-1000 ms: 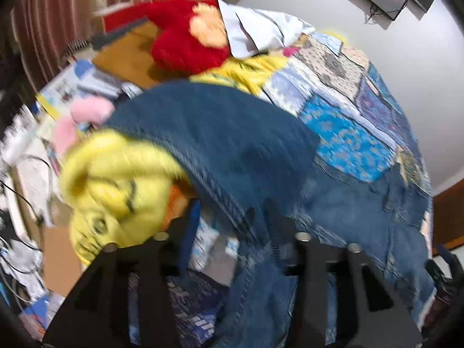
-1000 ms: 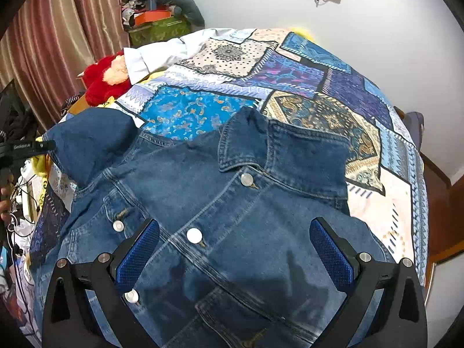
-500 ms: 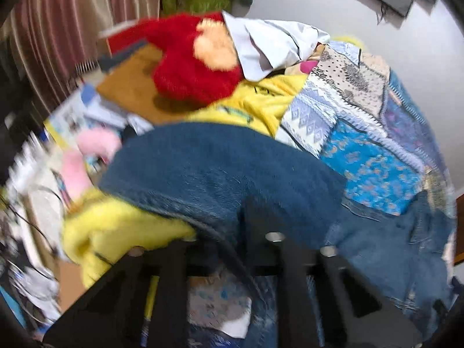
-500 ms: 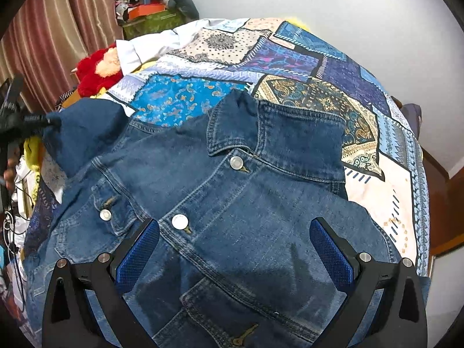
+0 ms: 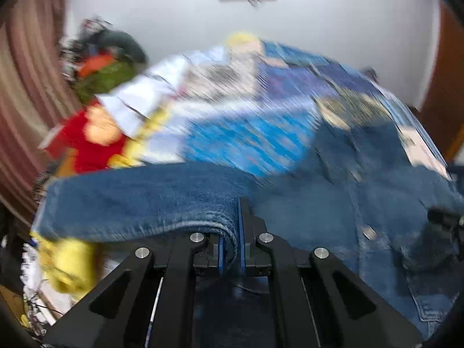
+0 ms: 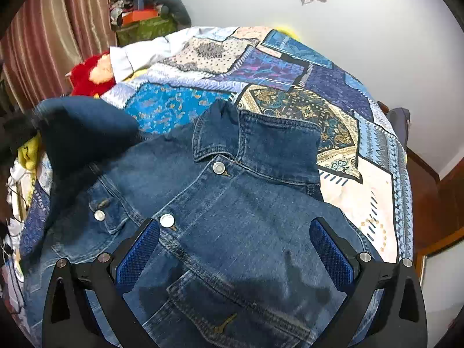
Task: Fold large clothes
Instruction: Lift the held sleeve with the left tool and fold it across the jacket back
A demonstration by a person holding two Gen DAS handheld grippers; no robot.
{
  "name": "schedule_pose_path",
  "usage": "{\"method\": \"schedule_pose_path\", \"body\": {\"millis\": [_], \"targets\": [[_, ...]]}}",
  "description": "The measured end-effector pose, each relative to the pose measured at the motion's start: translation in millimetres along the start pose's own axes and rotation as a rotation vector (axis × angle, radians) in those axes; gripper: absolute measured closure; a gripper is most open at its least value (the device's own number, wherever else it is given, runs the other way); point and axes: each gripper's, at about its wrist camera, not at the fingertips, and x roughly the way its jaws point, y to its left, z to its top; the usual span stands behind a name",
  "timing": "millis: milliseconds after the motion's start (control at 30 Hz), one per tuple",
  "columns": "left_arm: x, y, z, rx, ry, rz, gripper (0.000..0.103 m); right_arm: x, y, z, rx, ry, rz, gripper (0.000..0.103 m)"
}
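**Sleeve pinched for the fold**

A patchwork-quilted bed (image 6: 333, 92) carries the blue denim jacket (image 6: 232, 217), spread front-up for folding. The left tongs (image 5: 232, 249) clamp its sleeve edge (image 5: 145, 203), likely to bring it across. The right tongs (image 6: 235, 249) hover empty, spread wide above the chest.

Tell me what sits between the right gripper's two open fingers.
In the right wrist view, the right gripper stands open over the denim jacket; only its buttoned front panel lies between the fingers, untouched.
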Motion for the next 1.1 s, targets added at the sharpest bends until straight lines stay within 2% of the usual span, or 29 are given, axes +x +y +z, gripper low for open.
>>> {"method": "schedule_pose_path", "body": {"millis": [167, 233, 267, 300, 333, 400, 500, 633, 767, 800, 833, 900, 967, 1100], "targets": [[55.7, -19.3, -30.9, -0.032, 0.217, -0.111, 0.096, -25.1, -2.3, -9.6, -0.006, -0.030, -0.007, 0.000], [65.1, -13.7, -38.9, -0.065, 0.251, -0.138, 0.092, -34.3, -2.6, -13.6, -0.025, -0.043, -0.027, 0.000], [63.2, -9.2, -39.0, -0.075, 0.248, -0.138, 0.085, -38.5, -2.7, -15.3, -0.034, -0.049, -0.037, 0.000], [58.9, -2.2, -37.8, -0.084, 0.246, -0.130, 0.072, -42.0, -3.0, -17.1, -0.041, -0.055, -0.045, 0.000], [54.6, 1.3, -37.7, -0.088, 0.241, -0.129, 0.064, -44.8, -3.8, -18.8, -0.045, -0.060, -0.049, 0.000], [38.7, 16.7, -33.6, -0.109, 0.193, -0.142, 0.041, -46.8, -5.6, -20.9, -0.045, -0.064, -0.048, 0.000], [20.2, 46.0, -30.5, -0.180, 0.136, -0.132, 0.036, -44.1, -7.9, -23.2, -0.032, -0.058, -0.045, 0.000], [20.4, 100.2, -28.6, -0.350, 0.131, -0.133, 0.036, -34.1, -3.6, -22.7, -0.019, -0.039, -0.026, 0.000], [43.8, 147.4, -30.2, -0.504, 0.167, -0.089, 0.036, -29.6, 5.4, -21.5, -0.032, -0.039, -0.012, 0.000], [50.2, 155.9, -28.8, -0.528, 0.174, -0.070, 0.040, -28.9, 6.8, -21.2, -0.037, -0.040, -0.011, 0.000], [54.0, 158.5, -28.1, -0.531, 0.176, -0.056, 0.046, -28.3, 8.8, -20.9, -0.043, -0.041, -0.012, 0.000], [59.5, 158.9, -21.7, -0.498, 0.197, -0.015, 0.079, -27.6, 9.9, -21.4, -0.049, -0.042, -0.016, 0.000], [55.4, 149.9, -14.0, -0.453, 0.182, 0.018, 0.087, -26.0, 8.9, -21.9, -0.051, -0.041, -0.021, 0.000], [21.0, 112.2, 18.1, -0.324, 0.066, 0.016, 0.094, -24.2, -1.3, -24.1, -0.030, -0.035, -0.032, 0.000]]}}
